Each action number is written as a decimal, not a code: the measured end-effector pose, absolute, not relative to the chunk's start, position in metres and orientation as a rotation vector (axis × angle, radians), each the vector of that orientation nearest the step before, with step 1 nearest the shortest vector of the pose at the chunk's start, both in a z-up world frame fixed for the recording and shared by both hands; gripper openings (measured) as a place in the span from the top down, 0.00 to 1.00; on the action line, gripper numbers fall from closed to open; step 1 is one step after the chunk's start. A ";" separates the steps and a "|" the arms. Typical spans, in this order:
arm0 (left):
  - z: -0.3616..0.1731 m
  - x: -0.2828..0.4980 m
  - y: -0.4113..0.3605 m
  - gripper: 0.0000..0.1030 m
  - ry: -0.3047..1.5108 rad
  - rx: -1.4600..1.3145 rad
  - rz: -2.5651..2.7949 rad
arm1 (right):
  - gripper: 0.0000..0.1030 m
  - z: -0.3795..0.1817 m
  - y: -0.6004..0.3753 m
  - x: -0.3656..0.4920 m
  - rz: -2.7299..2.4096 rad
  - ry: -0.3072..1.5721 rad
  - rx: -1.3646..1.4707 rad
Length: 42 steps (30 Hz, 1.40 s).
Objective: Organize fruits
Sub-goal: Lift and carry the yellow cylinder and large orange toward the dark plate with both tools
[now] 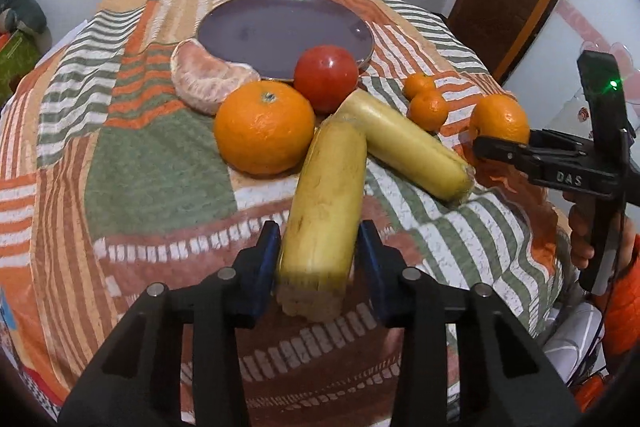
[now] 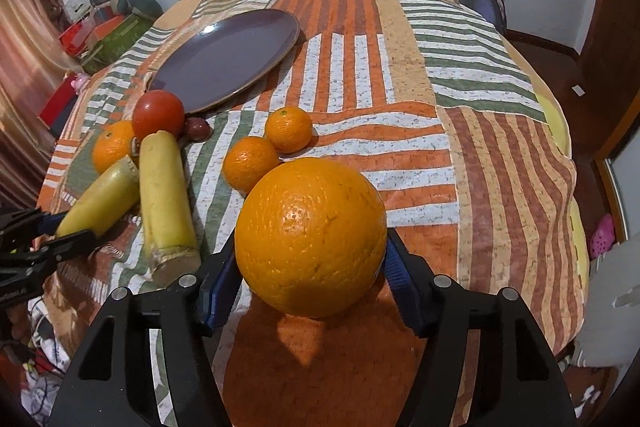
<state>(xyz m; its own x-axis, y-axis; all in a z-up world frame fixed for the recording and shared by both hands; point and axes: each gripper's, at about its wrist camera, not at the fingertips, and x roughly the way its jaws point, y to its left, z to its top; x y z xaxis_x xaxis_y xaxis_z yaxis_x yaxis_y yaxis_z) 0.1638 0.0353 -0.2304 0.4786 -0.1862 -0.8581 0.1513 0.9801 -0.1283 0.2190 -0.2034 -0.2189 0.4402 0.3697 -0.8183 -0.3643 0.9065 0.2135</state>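
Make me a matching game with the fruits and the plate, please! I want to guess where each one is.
Things:
1. big orange
2. banana piece
3. purple plate
4. red tomato

Places:
A. bare, nothing on it
B. between the left gripper's fingers
C. beside the plate's near rim
D. between the right gripper's fingers

Pairs: 1-D, 2-B, 3-A, 4-C

Right wrist view: small dark fruit [image 2: 199, 128] behind tomato [image 2: 158, 113], mostly hidden, kind unclear; orange [image 2: 112, 147] partly covered by 2 bananas; near banana [image 2: 98, 198] lower end hidden by left gripper [image 2: 52, 231], gripper body cut by frame edge

Left wrist view: far orange [image 1: 500, 119] lower part hidden behind right gripper [image 1: 486, 147]; plate [image 1: 224, 11] near rim covered by peeled segments [image 1: 206, 81] and tomato [image 1: 326, 77]
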 end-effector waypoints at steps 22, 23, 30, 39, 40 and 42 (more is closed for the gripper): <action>-0.223 0.177 0.014 0.65 1.002 -0.019 -0.210 | 0.39 -0.196 -0.203 0.214 0.475 0.942 0.027; -0.219 0.174 0.013 0.65 0.988 -0.012 -0.208 | 0.40 -0.192 -0.202 0.214 0.475 0.933 0.027; -0.185 0.160 0.018 0.65 0.886 -0.026 -0.180 | 0.40 -0.167 -0.194 0.215 0.493 0.861 0.021; -0.151 0.159 0.032 0.65 0.776 -0.079 -0.143 | 0.40 -0.140 -0.173 0.221 0.534 0.779 -0.006; -0.148 0.160 0.034 0.65 0.769 -0.087 -0.140 | 0.40 -0.138 -0.170 0.223 0.539 0.771 -0.006; -0.143 0.163 0.038 0.65 0.754 -0.104 -0.132 | 0.40 -0.134 -0.167 0.225 0.548 0.758 -0.008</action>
